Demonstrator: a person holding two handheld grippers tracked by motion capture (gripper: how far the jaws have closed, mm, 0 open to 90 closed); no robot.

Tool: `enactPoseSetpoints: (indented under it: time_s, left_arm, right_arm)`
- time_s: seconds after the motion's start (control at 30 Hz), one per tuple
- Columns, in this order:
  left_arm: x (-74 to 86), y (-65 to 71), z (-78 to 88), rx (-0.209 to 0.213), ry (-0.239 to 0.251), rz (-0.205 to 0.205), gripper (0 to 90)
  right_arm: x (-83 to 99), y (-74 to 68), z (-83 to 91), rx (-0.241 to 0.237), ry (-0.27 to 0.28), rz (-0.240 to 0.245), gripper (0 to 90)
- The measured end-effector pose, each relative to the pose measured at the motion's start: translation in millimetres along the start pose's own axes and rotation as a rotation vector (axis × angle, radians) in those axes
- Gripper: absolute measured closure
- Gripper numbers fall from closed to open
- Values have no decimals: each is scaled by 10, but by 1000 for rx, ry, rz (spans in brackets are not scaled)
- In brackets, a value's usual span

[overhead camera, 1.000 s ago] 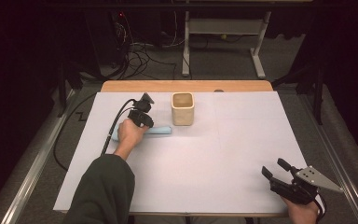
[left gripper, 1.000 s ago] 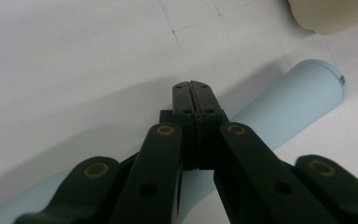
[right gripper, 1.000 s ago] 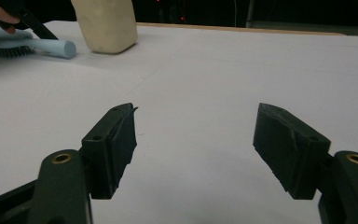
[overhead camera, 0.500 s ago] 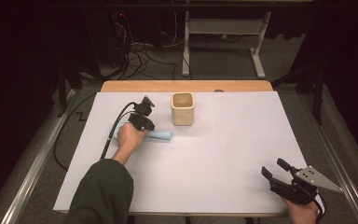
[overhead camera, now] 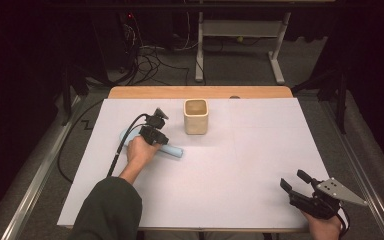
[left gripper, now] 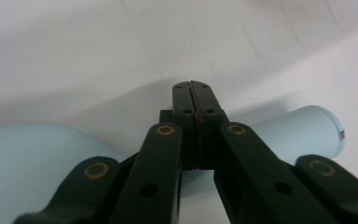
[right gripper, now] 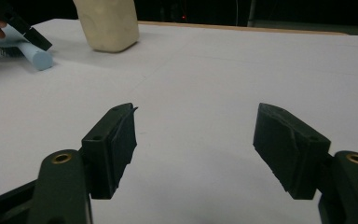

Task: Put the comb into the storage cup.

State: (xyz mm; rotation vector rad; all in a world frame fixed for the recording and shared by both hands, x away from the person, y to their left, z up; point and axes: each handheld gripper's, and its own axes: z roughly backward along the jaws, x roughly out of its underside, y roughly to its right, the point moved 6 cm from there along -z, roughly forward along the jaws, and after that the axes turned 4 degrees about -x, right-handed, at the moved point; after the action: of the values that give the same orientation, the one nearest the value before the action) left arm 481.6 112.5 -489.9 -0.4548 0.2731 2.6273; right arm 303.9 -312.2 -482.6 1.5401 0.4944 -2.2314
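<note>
One pale-blue brush [overhead camera: 172,150] lies under the closed left gripper [overhead camera: 156,134].

Left tool [left gripper: 196,100]: black, two flat jaws on angled link arms, brass-coloured pivot pins, small screw holes at the tips. A black cable [overhead camera: 121,145] trails from it. Dark green sleeve [overhead camera: 107,210] on the left forearm. Right tool [right gripper: 196,140]: same black build, ribbed pads, grey three-cornered plate [overhead camera: 340,191] on top.

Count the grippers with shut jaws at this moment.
1: the left gripper, shut, above the light blue brush near the cream cup. The right gripper is open at the near right corner.
</note>
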Motion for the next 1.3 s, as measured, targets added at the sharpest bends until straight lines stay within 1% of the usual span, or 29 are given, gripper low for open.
enactPoseSetpoints:
  time_s: [0.23,0.43,0.57,0.67,0.73,0.87,0.93,1.03,1.3]
  left_arm:
    - [79,88,42,25,24,-28,894]
    - [157,116,61,32,37,-37,893]
    - [204,130,78,29,36,-50,893]
    - [233,146,89,15,30,-65,893]
    - [252,159,93,13,30,-72,893]
    - [284,171,103,18,29,-70,893]
    - [306,170,114,15,23,-77,893]
    - [344,173,129,19,30,-76,893]
    - [433,188,158,14,43,-87,891]
  right_arm:
    - [1,6,5,1,1,-4,306]
    - [3,4,3,0,-3,-4,306]
    - [1,7,5,3,0,-2,306]
    - [1,4,5,2,-2,-2,306]
    - [1,6,4,4,0,-3,306]
    - [2,5,3,4,-2,-1,306]
    - [1,3,3,3,-2,-1,306]
    - [2,5,3,2,-2,-3,306]
    - [3,0,-2,4,-5,-3,306]
